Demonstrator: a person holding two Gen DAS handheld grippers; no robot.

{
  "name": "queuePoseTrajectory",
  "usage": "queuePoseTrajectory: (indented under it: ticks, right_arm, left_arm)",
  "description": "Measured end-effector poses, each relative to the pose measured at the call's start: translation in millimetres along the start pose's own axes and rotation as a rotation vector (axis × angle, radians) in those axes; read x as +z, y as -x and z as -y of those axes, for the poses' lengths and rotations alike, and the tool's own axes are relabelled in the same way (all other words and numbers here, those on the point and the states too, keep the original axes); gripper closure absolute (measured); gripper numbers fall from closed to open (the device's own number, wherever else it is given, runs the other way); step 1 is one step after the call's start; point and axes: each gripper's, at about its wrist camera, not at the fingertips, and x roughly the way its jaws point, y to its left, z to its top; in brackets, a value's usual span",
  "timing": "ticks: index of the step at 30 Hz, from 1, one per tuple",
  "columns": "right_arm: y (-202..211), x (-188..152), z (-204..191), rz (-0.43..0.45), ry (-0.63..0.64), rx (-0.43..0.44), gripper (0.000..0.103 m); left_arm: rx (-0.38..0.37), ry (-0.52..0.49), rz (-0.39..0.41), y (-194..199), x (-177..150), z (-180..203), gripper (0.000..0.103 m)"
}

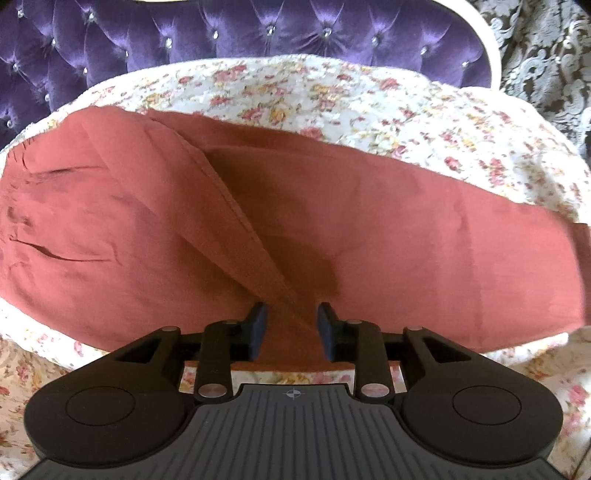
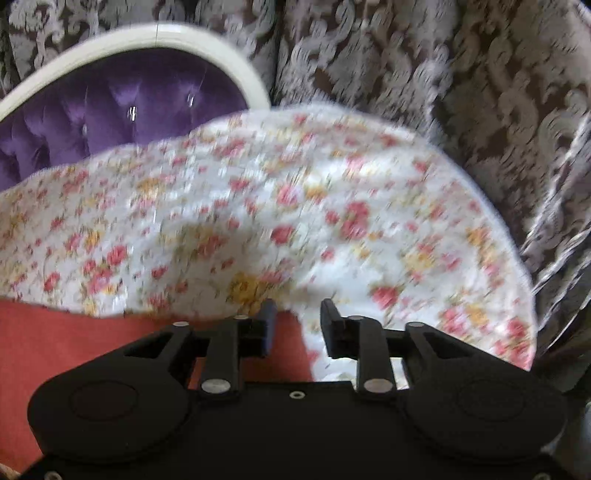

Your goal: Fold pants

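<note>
The rust-red cotton pants [image 1: 332, 236] were seen laid lengthwise across the floral-print quilted bed cover [image 1: 406, 122], the waist end bunched and creased toward the left edge of the bed and one leg stretched toward the right edge. A stitched seam could be traced diagonally from the middle of the garment down to its near edge. In the right wrist view only a corner of the pants [image 2: 55, 350] was shown, at the lower left, and that picture was blurred.

The left tongs [image 1: 291, 326] were held partly open at the near edge of the pants, one pad on either side of the seam ridge, with cloth between them but not pinched. The right tongs [image 2: 297, 325] were likewise parted and nothing was gripped; they were placed at the end of the leg, over both cloth and cover.

The step was judged to be a grasp of the near edge before a fold. It would be done well if both layers were caught at the seam, the wrinkles near the waist were smoothed first, and the cover beneath was left out of the pinch.

Behind the bed, a purple tufted velvet headboard [image 1: 258, 33] with a cream frame and brown damask curtains [image 2: 443, 74] were visible.
</note>
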Motion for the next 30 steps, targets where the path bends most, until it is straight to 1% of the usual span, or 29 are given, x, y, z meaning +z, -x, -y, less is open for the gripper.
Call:
queuePoseTrajectory:
  ticks: [2,4,6,8,9,13,15,17,20,22,25,27,29,30]
  right_arm:
    - [11,10,-5,0.021,0.001,0.05,0.058]
    - [22,18,-21,0.032,0.023,0.113,0.056]
    - [32,25,-48,0.044,0.072,0.186,0.049]
    - [40,30,-84,0.055,0.134,0.262,0.048]
    - [43,32,-105,0.059,0.166,0.31,0.048]
    - [49,39,-187,0.044,0.261,0.509,0.048]
    - [51,42,-230,0.025,0.303,0.605,0.048]
    - [52,43,-275,0.008,0.353,0.684,0.048]
    - [52,44,-337,0.005,0.442,0.762,0.048]
    - [52,42,-376,0.01,0.499,0.801,0.048]
    - [47,41,-430,-0.013,0.551,0.869,0.047]
    - [41,40,-457,-0.036,0.565,0.911,0.042]
    - [31,40,-486,-0.061,0.574,0.948,0.038]
    - [27,39,-497,-0.075,0.579,0.958,0.038]
  left_arm:
    - [-0.011,-0.014,0.013,8,-2,-3,0.073]
    - [-0.016,-0.026,0.029,16,-3,-10,0.073]
    - [-0.006,-0.037,0.044,22,-2,-25,0.073]
    - [0.013,-0.007,0.06,26,3,-47,0.073]
    - [0.031,0.008,0.065,26,7,-60,0.073]
    - [0.149,0.094,0.087,21,30,-127,0.073]
    - [0.202,0.146,0.079,14,45,-166,0.074]
    - [0.231,0.199,0.068,5,59,-201,0.074]
    - [0.268,0.265,0.041,-13,83,-250,0.074]
    - [0.285,0.291,0.024,-24,93,-274,0.074]
    - [0.312,0.328,-0.004,-39,103,-310,0.074]
    - [0.321,0.348,-0.028,-52,107,-330,0.074]
    - [0.327,0.361,-0.031,-56,106,-342,0.074]
    - [0.318,0.366,-0.031,-58,108,-348,0.073]
